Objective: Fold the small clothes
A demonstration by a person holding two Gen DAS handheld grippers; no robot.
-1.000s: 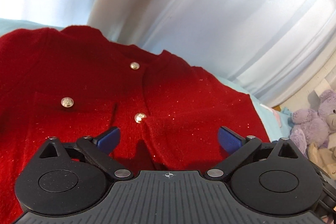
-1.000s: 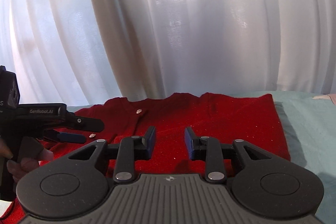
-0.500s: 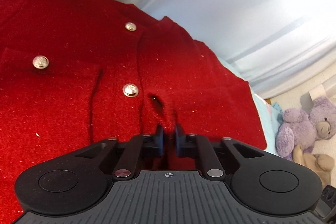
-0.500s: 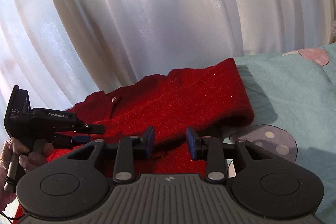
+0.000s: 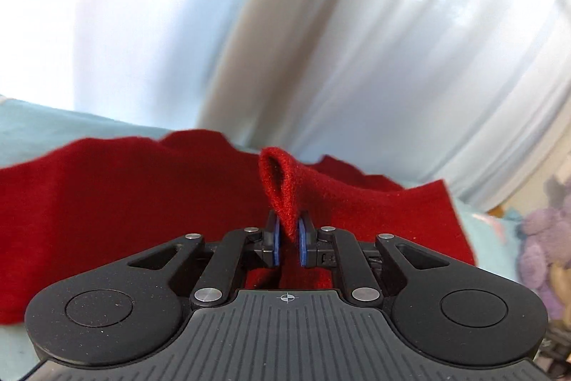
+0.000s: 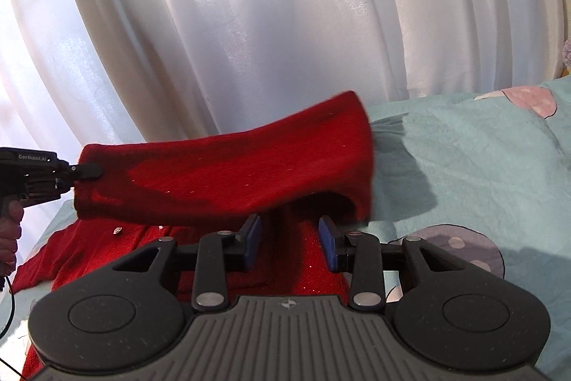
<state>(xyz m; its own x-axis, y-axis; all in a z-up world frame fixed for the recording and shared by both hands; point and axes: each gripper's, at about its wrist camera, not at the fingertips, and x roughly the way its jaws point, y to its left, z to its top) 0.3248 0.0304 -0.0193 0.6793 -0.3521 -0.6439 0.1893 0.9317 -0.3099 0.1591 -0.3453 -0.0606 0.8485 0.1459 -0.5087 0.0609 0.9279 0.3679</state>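
A small red knit cardigan [image 6: 228, 177] with gold buttons lies on a light teal bedsheet [image 6: 481, 159]. My left gripper [image 5: 288, 240] is shut on a pinched fold of the cardigan [image 5: 142, 195] and holds that part raised above the bed; it also shows at the left of the right wrist view [image 6: 85, 171]. The lifted flap hangs over the rest of the garment. My right gripper [image 6: 289, 242] is open and empty, its blue pads either side of the cardigan's lower part.
White sheer curtains [image 6: 285, 24] hang close behind the bed. A purple plush bear [image 5: 542, 238] sits at the right. The sheet has a grey spotted print [image 6: 456, 245] and a pink one [image 6: 528, 99].
My left gripper closed on the cardigan's fabric and lifted it up off the bed. The right gripper moved closer over the lower part and stayed open.
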